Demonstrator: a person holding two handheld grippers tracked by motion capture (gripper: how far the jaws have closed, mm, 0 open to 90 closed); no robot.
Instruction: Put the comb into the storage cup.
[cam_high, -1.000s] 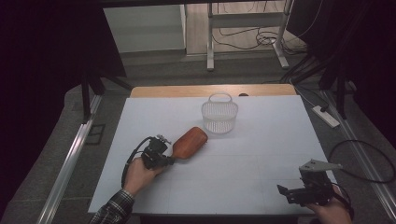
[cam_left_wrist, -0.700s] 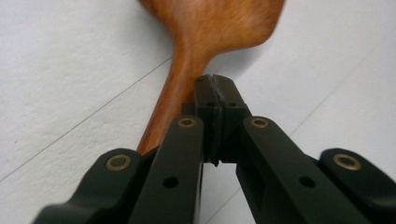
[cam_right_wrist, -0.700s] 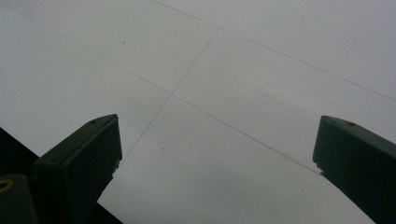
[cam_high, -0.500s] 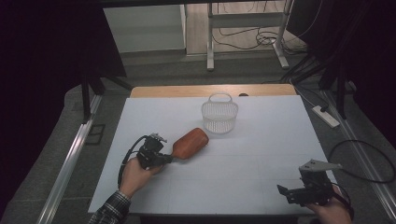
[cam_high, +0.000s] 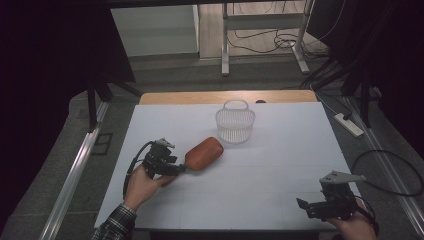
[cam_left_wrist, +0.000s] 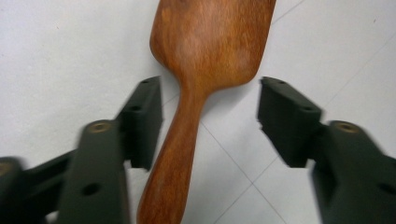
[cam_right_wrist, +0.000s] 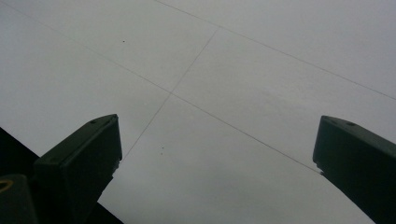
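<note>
Brush (cam_high: 204, 153) lies flat on the white table (cam_high: 260, 200), just beside the basket (cam_high: 235, 124); its handle sits between the left gripper's (cam_left_wrist: 210, 121) jaws, which have just been opening, pads clear; right gripper (cam_high: 306, 205) gapes empty, well apart

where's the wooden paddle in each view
high view: wooden paddle lies left of centre on the white table, its handle toward the left gripper.
left gripper view: paddle runs from top centre down between the open jaws, which have just been opening.
right gripper view: not in it.
shared landmark: the table's thin grid lines.
</note>
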